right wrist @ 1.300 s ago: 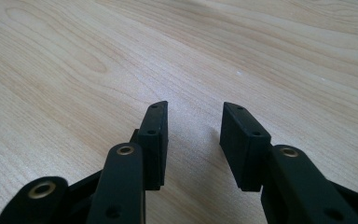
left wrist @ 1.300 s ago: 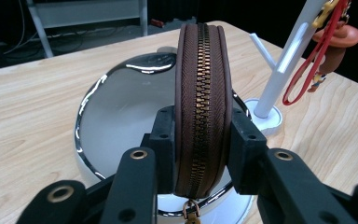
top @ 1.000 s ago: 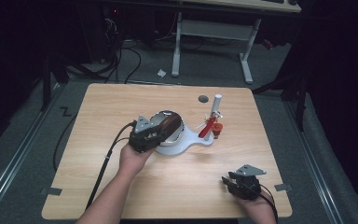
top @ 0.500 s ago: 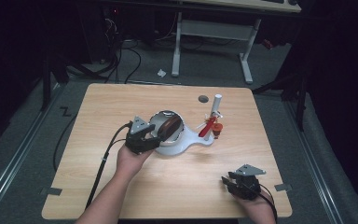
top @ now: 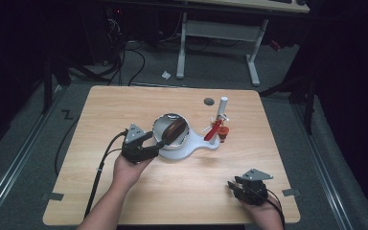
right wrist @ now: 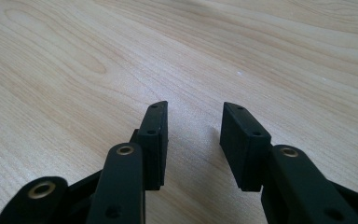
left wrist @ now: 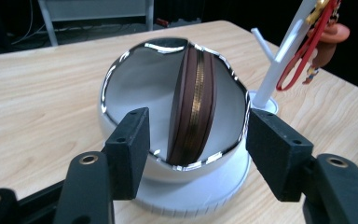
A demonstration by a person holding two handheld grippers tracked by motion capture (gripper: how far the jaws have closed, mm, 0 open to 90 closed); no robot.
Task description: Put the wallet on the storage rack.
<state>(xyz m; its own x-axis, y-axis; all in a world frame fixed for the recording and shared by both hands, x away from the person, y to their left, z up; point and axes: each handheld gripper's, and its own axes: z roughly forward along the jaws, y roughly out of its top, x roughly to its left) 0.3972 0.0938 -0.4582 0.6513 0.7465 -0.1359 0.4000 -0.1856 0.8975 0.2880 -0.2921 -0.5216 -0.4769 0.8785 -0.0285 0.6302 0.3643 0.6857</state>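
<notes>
Brown zipped pouch (left wrist: 193,107), likely light and soft, stands in the shiny bowl (left wrist: 121,79); left gripper (left wrist: 196,140), jaws just spread, would pinch its upper edge, right gripper (right wrist: 193,135) parted and empty.

A light wooden table (top: 124,110) is carrying a white stand (top: 199,146) with a shiny bowl (top: 160,125) near its middle, and a small dark disc (top: 209,101) is lying near its far edge.

A round brown zip case (left wrist: 193,105) with a brass-coloured zipper running around its edge stands on edge, tilted, inside a shiny silver bowl (left wrist: 121,84). The bowl sits on a white base (top: 191,149) near the middle of the tabletop (top: 124,110), its chrome rim wavy with reflections.
</notes>
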